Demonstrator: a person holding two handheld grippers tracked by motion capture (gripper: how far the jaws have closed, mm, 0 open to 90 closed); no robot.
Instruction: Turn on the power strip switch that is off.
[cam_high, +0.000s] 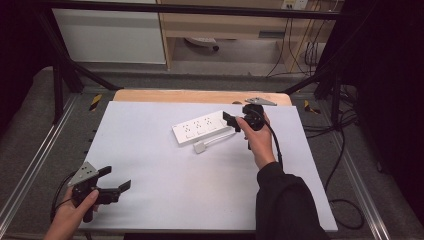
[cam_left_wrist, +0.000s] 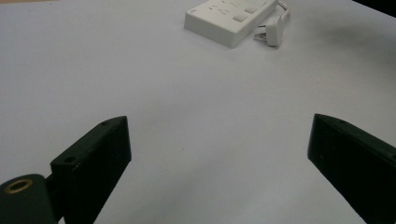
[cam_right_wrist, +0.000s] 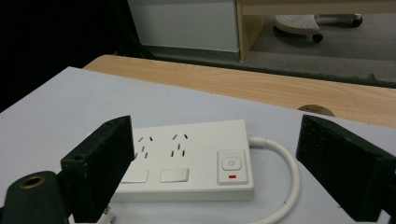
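Power strip (cam_right_wrist: 187, 161) flat on table, right gripper (cam_right_wrist: 212, 163) near — fingers apart

Grey carpet floor (cam_high: 30, 120), wooden shelving (cam_high: 225, 25), white cabinet (cam_high: 110, 35).

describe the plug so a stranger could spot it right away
On the white table, find the long white power strip near the far edge. The plug lies just in front of it on a short white cable: small and blocky, unlike the long strip.
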